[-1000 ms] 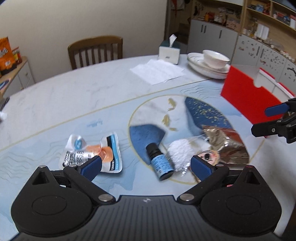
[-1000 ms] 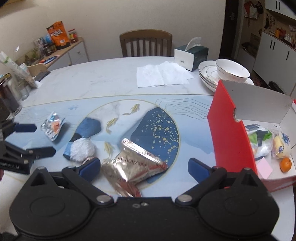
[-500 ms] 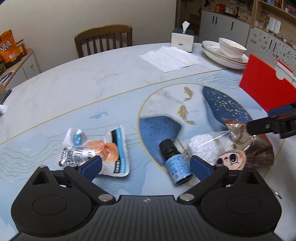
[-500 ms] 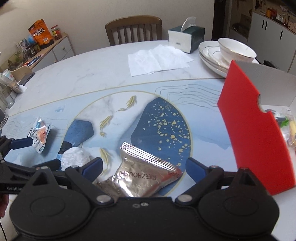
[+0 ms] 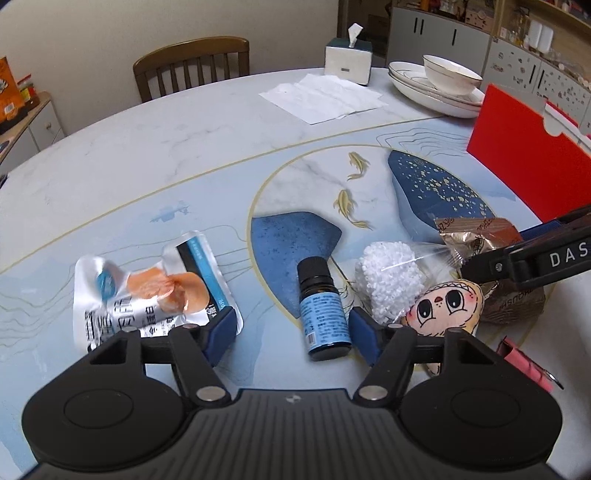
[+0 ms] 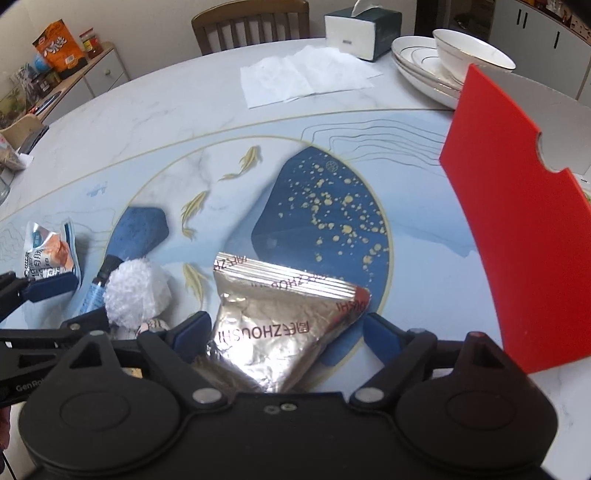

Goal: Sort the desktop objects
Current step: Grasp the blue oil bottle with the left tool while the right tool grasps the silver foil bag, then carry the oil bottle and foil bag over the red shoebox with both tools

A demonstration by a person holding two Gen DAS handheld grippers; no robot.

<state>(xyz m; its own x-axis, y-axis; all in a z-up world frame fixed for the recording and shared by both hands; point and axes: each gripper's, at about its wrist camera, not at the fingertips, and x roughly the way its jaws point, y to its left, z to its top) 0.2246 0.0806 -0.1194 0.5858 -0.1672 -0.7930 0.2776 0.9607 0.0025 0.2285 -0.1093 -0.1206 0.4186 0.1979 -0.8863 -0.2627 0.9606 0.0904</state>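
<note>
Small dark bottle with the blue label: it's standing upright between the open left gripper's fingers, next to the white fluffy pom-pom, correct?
Not quite. The small dark bottle with the blue label is lying on its side, cap pointing away, as the left wrist view shows. It does sit between the open left gripper fingers, next to the white fluffy pom-pom.

"DAS" shows on the right tool [image 5: 524, 258], "ZHOUSH" upside down on the foil pouch [image 6: 280, 325], "GenRo" on the left tool [image 6: 122, 301]

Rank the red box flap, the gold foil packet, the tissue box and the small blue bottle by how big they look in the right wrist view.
1. red box flap
2. gold foil packet
3. tissue box, though it sits far back, so its small look is partly distance
4. small blue bottle, partly hidden behind the white pompom
</note>
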